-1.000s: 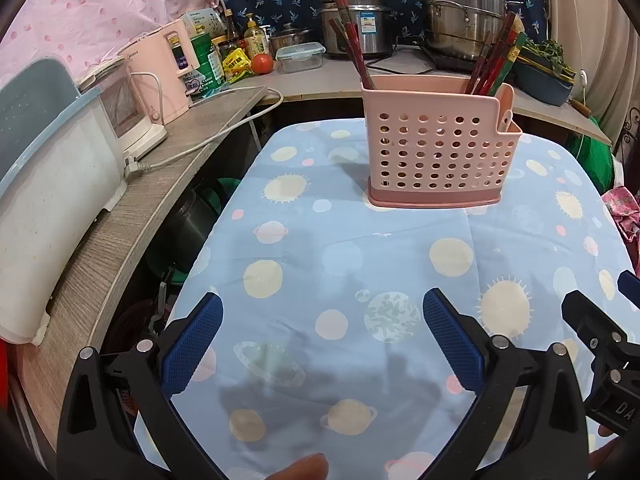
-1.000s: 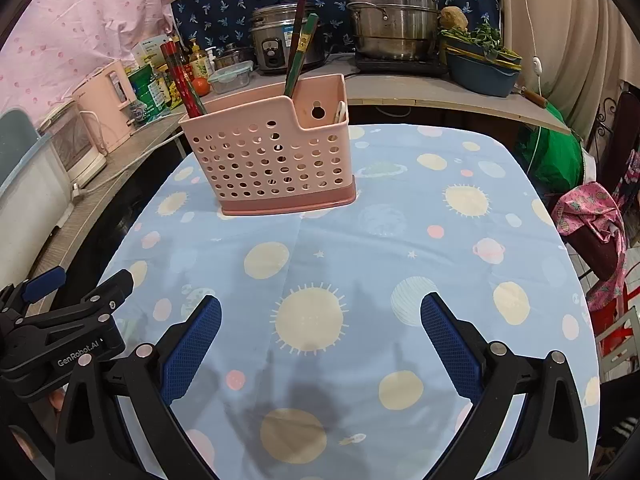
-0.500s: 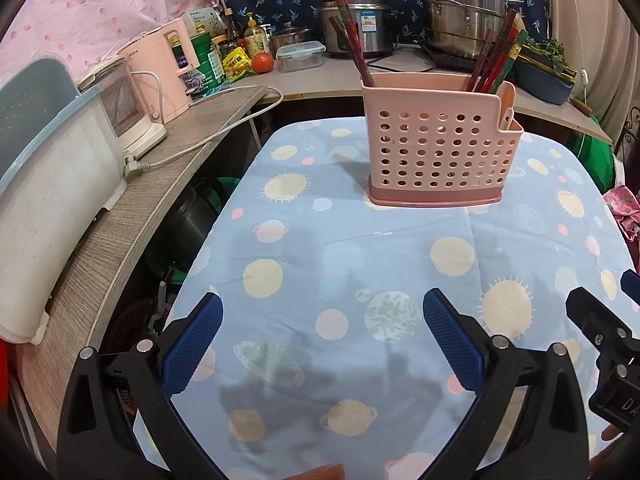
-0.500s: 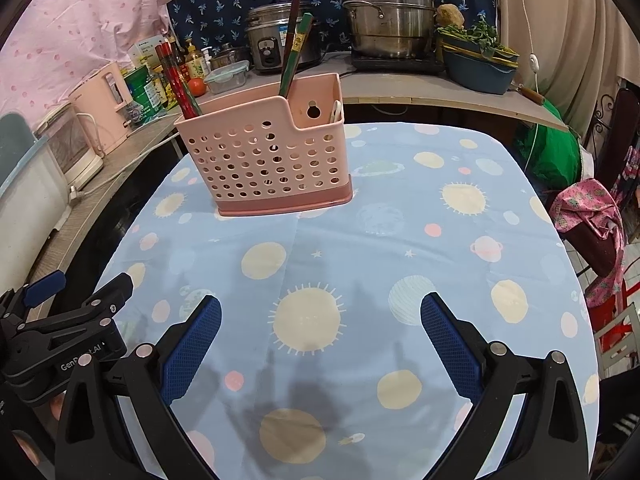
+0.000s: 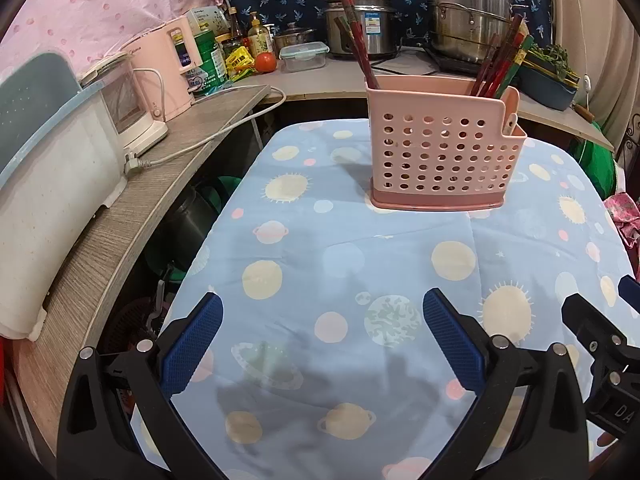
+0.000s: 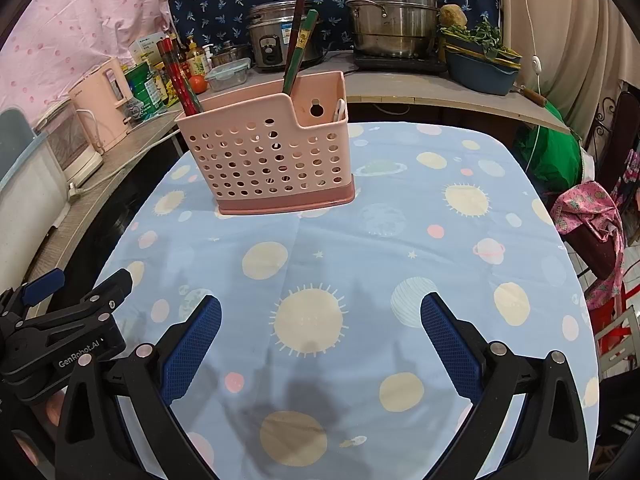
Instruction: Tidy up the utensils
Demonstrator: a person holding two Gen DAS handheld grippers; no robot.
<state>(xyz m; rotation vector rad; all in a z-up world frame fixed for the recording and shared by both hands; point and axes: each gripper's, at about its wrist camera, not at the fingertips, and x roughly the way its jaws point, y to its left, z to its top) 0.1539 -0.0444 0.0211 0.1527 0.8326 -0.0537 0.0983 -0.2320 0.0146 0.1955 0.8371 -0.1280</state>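
A pink perforated utensil holder (image 5: 442, 152) stands upright at the far end of the blue planet-print tablecloth (image 5: 348, 264); it also shows in the right wrist view (image 6: 272, 160). Red and green chopsticks (image 5: 498, 62) stick out of its compartments, and a white spoon handle (image 6: 339, 110) shows in its low side pocket. My left gripper (image 5: 320, 320) is open and empty above the near part of the cloth. My right gripper (image 6: 320, 320) is open and empty beside it, also low over the cloth.
A wooden counter (image 5: 120, 216) runs along the left with a white bin (image 5: 48, 184), a pink kettle (image 5: 168, 76) and a power cord (image 5: 208, 140). Pots (image 5: 468, 12) and bottles line the back counter. A green bag (image 6: 552, 156) and pink cloth (image 6: 592, 224) sit off the right edge.
Both grippers have drifted slightly; the holder appears a little lower and nearer in the right wrist view. Both stay open and empty.
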